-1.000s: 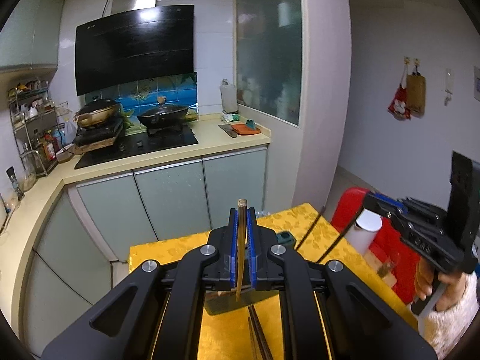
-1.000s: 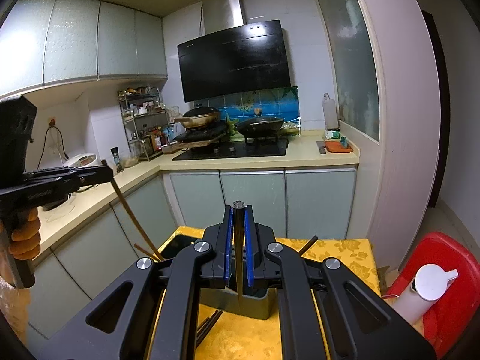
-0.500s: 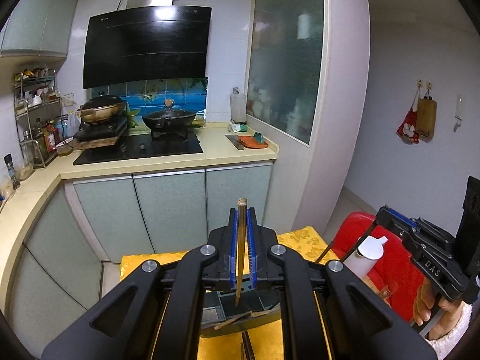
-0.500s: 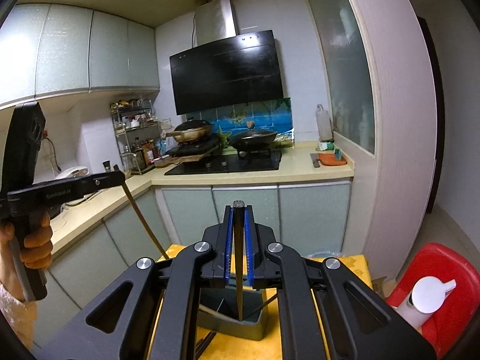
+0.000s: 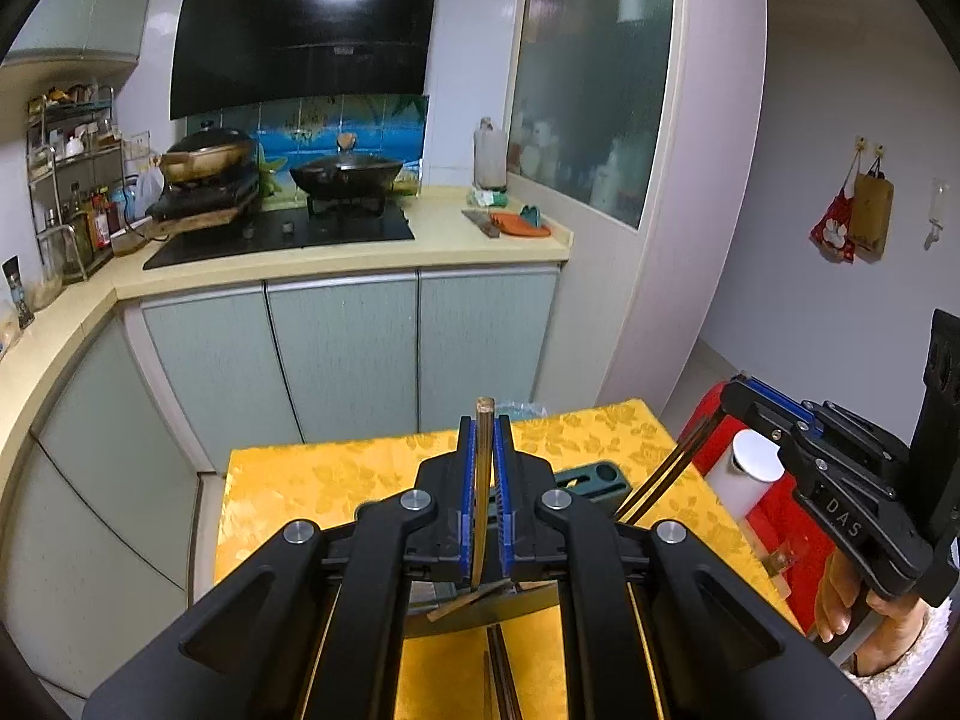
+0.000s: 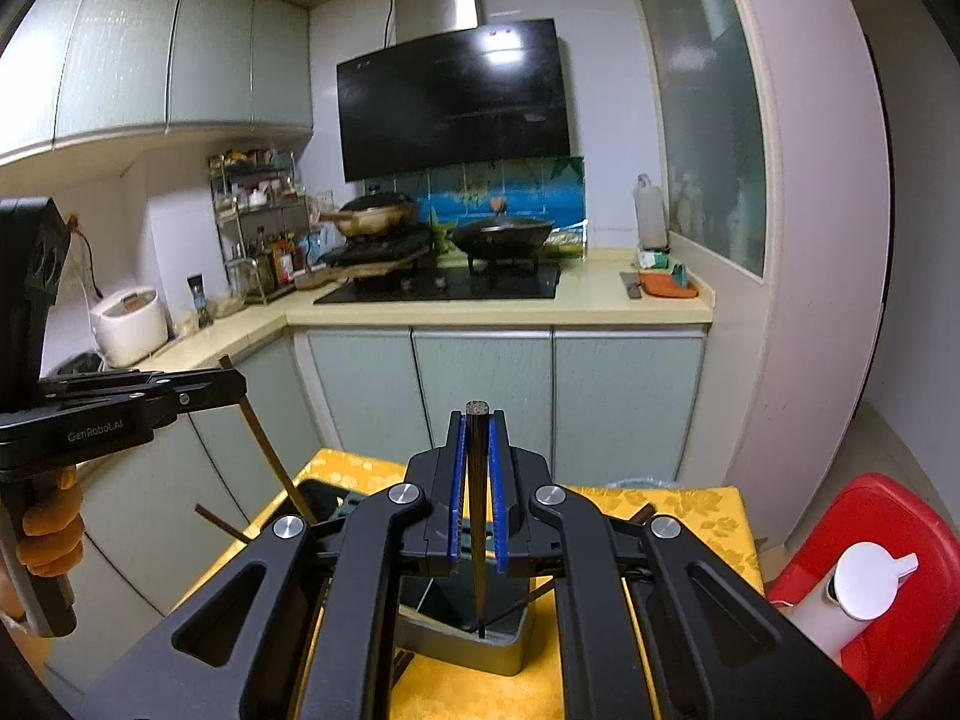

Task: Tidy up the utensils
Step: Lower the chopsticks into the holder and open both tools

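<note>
My left gripper (image 5: pixel 485 420) is shut on a brown wooden chopstick (image 5: pixel 481 480) that hangs down over the dark grey utensil holder (image 5: pixel 480 615). My right gripper (image 6: pixel 477 420) is shut on a black chopstick (image 6: pixel 478 516) whose lower tip is inside the holder (image 6: pixel 504 645). The right gripper also shows in the left wrist view (image 5: pixel 729 396) with its dark chopstick (image 5: pixel 660 480) slanting down to the holder. The left gripper shows in the right wrist view (image 6: pixel 237 381) with its brown chopstick (image 6: pixel 270 456). More chopsticks (image 5: pixel 501 678) lie on the yellow tablecloth (image 5: pixel 312 480).
A red stool (image 6: pixel 900 594) with a white bottle (image 6: pixel 852 588) stands right of the table. A dark green case (image 5: pixel 591 477) lies behind the holder. Kitchen cabinets (image 5: pixel 342 348) and a counter with a stove (image 5: pixel 282 231) stand beyond the table.
Both grippers have lowered toward the holder with their chopsticks. The black chopstick's tip has gone into the holder.
</note>
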Tool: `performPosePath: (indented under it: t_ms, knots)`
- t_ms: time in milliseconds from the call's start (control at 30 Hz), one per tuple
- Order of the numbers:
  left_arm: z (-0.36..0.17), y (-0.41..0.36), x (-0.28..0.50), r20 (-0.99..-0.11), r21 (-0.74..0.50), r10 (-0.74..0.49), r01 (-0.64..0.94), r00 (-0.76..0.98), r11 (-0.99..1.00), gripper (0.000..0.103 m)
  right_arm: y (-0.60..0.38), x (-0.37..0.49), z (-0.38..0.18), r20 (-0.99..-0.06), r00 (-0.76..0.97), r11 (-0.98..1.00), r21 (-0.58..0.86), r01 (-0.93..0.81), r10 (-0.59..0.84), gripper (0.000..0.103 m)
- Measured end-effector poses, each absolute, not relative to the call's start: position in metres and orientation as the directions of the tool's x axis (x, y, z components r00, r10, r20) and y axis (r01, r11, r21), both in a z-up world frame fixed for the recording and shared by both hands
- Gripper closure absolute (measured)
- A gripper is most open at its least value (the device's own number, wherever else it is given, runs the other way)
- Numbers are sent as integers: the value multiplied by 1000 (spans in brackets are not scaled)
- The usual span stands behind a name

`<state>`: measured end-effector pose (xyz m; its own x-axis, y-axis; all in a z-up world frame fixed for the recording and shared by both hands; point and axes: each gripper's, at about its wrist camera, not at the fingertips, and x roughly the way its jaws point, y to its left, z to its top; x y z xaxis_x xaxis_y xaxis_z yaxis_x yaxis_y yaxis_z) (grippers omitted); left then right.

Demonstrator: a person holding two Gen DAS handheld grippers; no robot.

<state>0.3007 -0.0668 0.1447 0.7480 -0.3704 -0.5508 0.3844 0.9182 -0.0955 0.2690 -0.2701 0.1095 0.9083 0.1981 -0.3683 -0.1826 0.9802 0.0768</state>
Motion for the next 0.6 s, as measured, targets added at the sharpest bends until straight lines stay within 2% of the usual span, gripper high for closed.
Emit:
performPosePath:
  t_ms: [267, 333, 400, 433, 500, 600]
  knots:
    - [135, -66, 301, -558, -85, -363, 383, 746, 920, 95, -257, 280, 96, -420, 883, 978, 64, -201, 209, 95]
    - [135, -65, 298, -550, -76, -360, 383, 754, 920, 84, -255, 282, 95, -430, 877, 976, 64, -207, 215, 94]
    - [137, -63, 294, -537, -67, -353, 378, 766, 923, 63, -253, 281, 95, -432, 876, 976, 62, -210, 216, 89]
    - [138, -62, 291, -528, -58, -349, 377, 774, 924, 60, -252, 280, 95, -429, 878, 976, 61, -208, 214, 85]
    - [140, -61, 287, -518, -45, -345, 378, 783, 925, 54, -253, 277, 98, -415, 886, 978, 64, -196, 205, 70]
    - [143, -59, 278, -498, -22, -335, 375, 799, 927, 45, -258, 273, 100, -407, 891, 979, 73, -189, 202, 68]
